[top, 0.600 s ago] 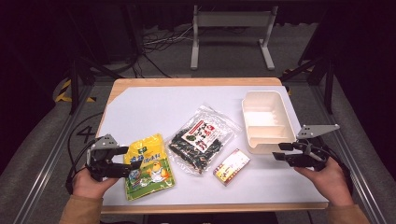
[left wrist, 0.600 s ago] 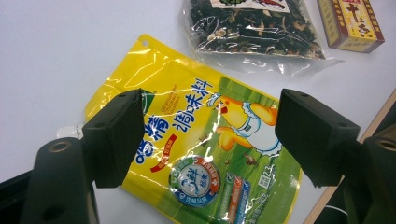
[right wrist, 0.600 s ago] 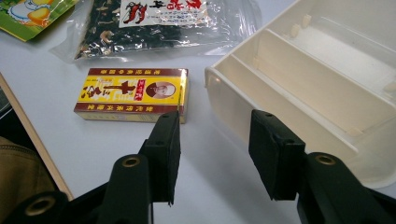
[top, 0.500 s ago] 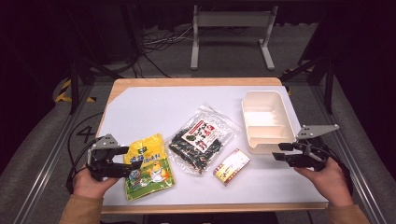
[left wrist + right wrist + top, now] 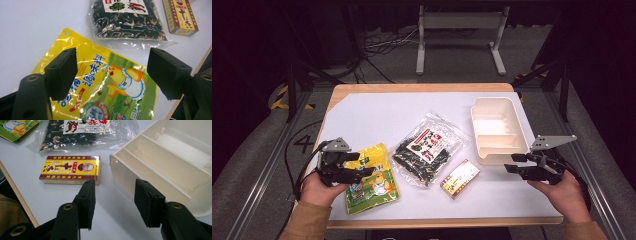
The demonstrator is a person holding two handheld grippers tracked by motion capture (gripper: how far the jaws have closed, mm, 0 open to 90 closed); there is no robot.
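Note:
A yellow-green snack pouch with a cartoon chick lies flat at the table's front left. My left gripper hovers over its left part, jaws open. In the left gripper view the pouch shows between the spread jaws of that gripper, and the pads do not press on it. My right gripper is open at the front right, just in front of the cream compartment tray. In the right gripper view nothing sits between that gripper's jaws, and the tray's near corner is just ahead.
A clear bag of dark dried leaves lies mid-table. A small yellow and red box sits in front of it, between the two grippers. The white table top has a wooden front edge. A metal stand is on the floor beyond.

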